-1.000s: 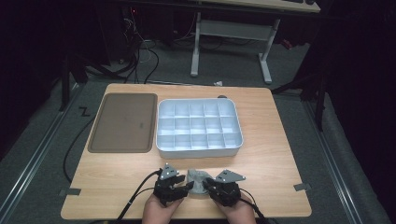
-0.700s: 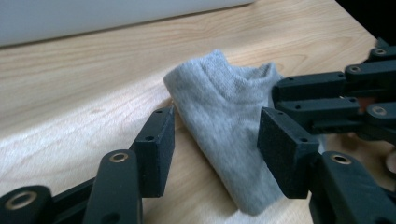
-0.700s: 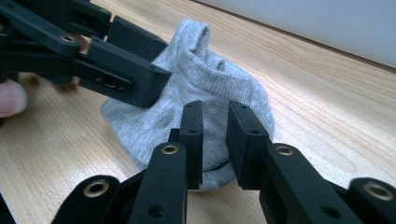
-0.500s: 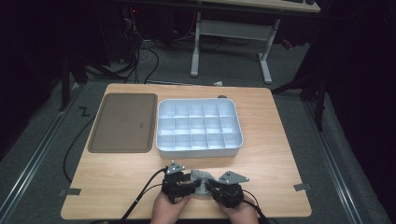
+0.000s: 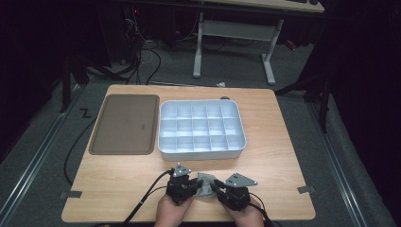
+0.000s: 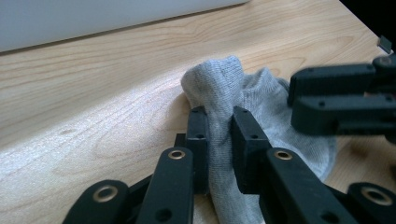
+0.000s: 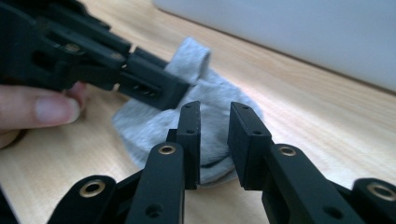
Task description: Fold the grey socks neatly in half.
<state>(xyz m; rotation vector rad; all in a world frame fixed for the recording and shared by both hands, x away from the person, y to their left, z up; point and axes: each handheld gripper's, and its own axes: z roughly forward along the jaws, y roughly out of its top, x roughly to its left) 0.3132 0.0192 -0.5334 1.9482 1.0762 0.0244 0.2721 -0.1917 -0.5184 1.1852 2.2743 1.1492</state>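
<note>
Two tongs (image 5: 195, 187) (image 5: 218, 189) on grey sock (image 6: 243, 100) — left w/ pinched fold.

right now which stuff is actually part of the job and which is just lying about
In the job:
grey sock
left tongs, just closed on the sock
right tongs, sock between the jaws

Lying about:
compartment tray
brown tray

Overhead light is brightening the bench (image 5: 283, 142); surroundings beyond the bench are staying dark; near gripper views are blurring close up.
</note>
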